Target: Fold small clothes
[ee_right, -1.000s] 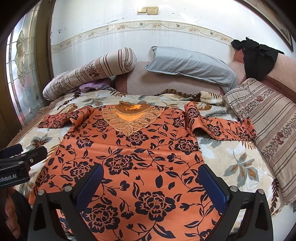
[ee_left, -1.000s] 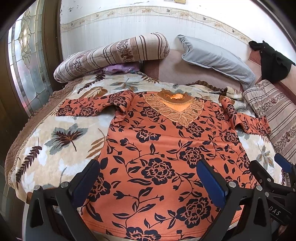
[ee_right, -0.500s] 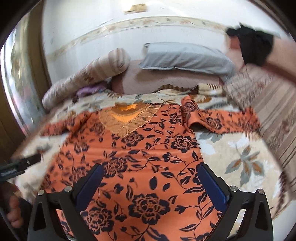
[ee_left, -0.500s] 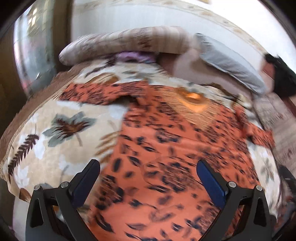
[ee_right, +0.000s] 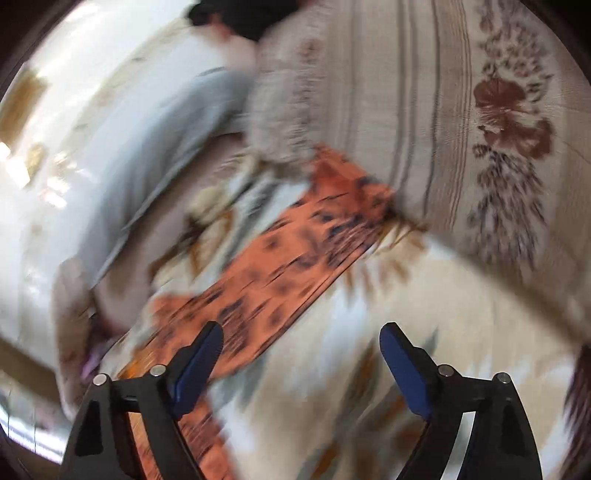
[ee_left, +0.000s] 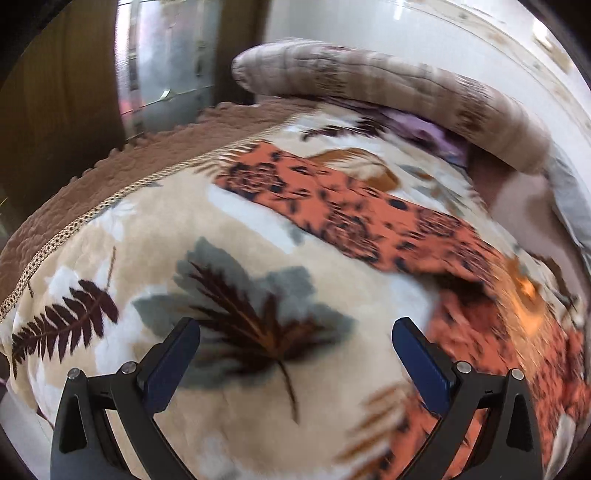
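An orange top with dark flowers lies spread flat on the bed. In the left wrist view its left sleeve (ee_left: 332, 206) stretches across the leaf-print blanket, ahead of my left gripper (ee_left: 295, 347), which is open and empty above the blanket. In the right wrist view, which is blurred, the right sleeve (ee_right: 295, 251) runs diagonally ahead of my right gripper (ee_right: 301, 347), also open and empty; its left finger (ee_right: 195, 362) is over the shirt's edge.
A striped bolster (ee_left: 388, 92) and window (ee_left: 166, 62) lie beyond the left sleeve. A striped floral cushion (ee_right: 461, 110), a grey pillow (ee_right: 166, 129) and a dark garment (ee_right: 236, 18) lie beyond the right sleeve. The blanket's brown edge (ee_left: 110, 177) runs at left.
Both grippers swung outward from the shirt's body: the left one leftward toward the left sleeve, the right one rightward toward the right sleeve. Both stayed open.
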The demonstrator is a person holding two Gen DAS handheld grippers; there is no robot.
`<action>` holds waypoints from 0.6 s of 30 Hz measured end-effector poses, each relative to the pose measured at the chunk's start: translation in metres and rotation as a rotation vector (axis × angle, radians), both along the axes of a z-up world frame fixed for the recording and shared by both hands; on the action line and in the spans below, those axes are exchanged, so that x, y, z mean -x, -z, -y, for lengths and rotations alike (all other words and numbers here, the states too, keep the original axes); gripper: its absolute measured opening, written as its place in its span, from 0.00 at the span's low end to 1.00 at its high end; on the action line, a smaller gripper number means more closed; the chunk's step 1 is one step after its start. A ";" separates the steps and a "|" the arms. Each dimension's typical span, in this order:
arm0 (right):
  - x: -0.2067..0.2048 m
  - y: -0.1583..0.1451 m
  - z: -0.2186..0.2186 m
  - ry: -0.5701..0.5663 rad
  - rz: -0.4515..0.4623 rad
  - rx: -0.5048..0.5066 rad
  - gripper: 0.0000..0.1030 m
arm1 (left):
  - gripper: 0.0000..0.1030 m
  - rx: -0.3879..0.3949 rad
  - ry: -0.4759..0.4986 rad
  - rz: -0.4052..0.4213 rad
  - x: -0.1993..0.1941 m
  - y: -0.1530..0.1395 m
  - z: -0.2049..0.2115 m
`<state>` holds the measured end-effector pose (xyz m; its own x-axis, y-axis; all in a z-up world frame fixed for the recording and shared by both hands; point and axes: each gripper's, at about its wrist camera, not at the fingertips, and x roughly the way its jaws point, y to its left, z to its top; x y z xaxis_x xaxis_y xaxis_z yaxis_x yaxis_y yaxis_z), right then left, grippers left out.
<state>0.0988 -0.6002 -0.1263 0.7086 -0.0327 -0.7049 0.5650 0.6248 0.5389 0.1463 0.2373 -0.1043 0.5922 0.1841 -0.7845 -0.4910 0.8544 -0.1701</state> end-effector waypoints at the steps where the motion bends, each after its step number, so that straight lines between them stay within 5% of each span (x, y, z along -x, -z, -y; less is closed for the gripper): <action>1: -0.011 0.006 0.012 0.016 -0.017 0.014 0.80 | 1.00 -0.004 -0.012 -0.003 -0.003 0.005 -0.004; 10: -0.075 0.038 0.054 0.116 -0.163 0.145 0.61 | 1.00 0.029 -0.088 -0.024 -0.012 0.025 -0.025; 12: -0.082 0.039 0.056 0.132 -0.178 0.178 0.49 | 1.00 0.032 -0.080 -0.031 -0.013 0.027 -0.023; 13: -0.086 0.037 0.057 0.128 -0.180 0.186 0.18 | 1.00 0.033 -0.075 -0.034 -0.014 0.027 -0.023; 14: -0.090 0.034 0.057 0.115 -0.174 0.187 0.11 | 1.00 0.035 -0.075 -0.035 -0.014 0.028 -0.023; 18: -0.101 -0.020 0.035 0.029 -0.099 0.306 0.07 | 1.00 0.068 -0.081 -0.016 -0.013 0.026 -0.026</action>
<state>0.2000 -0.6349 -0.1061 0.6329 -0.2730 -0.7246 0.6254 0.7319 0.2706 0.1597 0.2632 -0.1306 0.5645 0.1774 -0.8061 -0.5615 0.7984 -0.2175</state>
